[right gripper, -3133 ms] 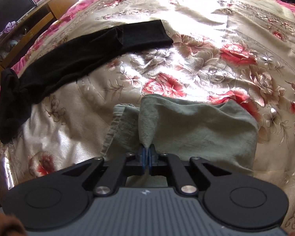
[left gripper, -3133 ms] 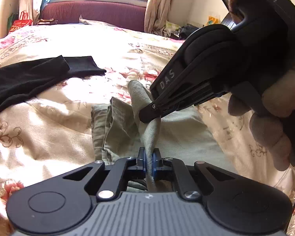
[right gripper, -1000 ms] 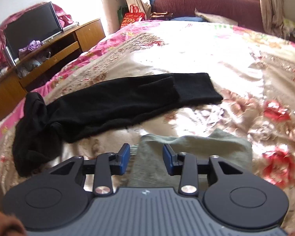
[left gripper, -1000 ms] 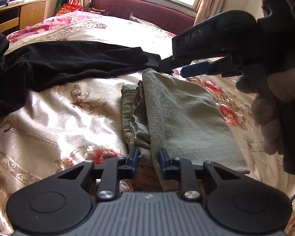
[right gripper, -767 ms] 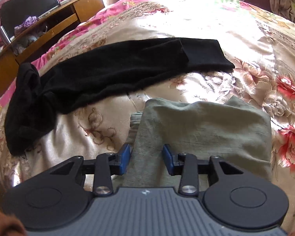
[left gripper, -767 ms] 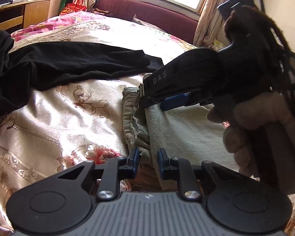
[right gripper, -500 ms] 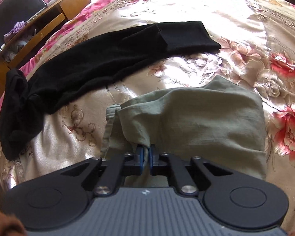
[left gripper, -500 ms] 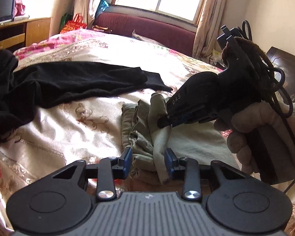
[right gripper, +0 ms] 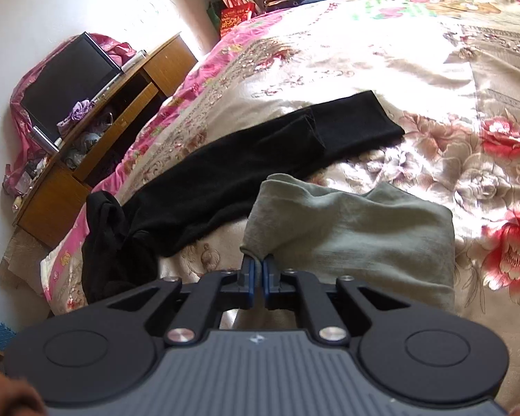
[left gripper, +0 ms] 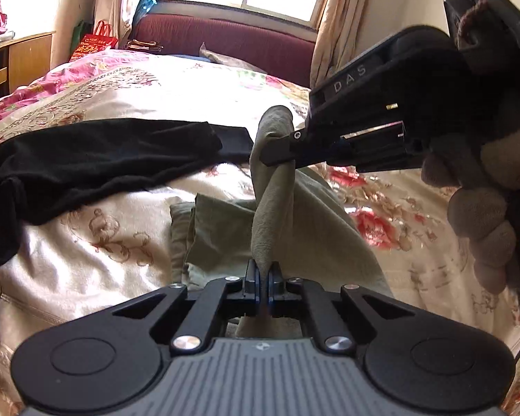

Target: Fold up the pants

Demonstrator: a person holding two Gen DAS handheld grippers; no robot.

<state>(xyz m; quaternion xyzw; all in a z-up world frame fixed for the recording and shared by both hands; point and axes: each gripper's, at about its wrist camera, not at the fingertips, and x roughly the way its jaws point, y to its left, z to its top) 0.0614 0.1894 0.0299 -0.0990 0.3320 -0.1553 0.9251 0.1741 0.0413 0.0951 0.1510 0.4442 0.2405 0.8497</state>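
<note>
Folded grey-green pants (left gripper: pixel 287 228) (right gripper: pixel 357 232) lie on the floral bedspread (left gripper: pixel 97 253) (right gripper: pixel 468 145). My left gripper (left gripper: pixel 263 282) is shut on the near edge of their top layer, which rises as a taut ridge. In the left wrist view my right gripper (left gripper: pixel 277 147) comes in from the right, held by a hand in a fuzzy glove (left gripper: pixel 482 215), and is shut on the far end of that ridge, lifted off the bed. The right wrist view shows its blue pads (right gripper: pixel 249 277) pinching a raised corner of the cloth.
A black garment (left gripper: pixel 97 163) (right gripper: pixel 246 170) lies stretched out on the bed beyond and left of the pants. A wooden TV stand (right gripper: pixel 97 131) stands past the bed's left edge. A dark red sofa (left gripper: pixel 225 41) sits under the window.
Both grippers went from open over the pants to shut on the top layer. Both have risen, pulling the cloth up into a ridge.
</note>
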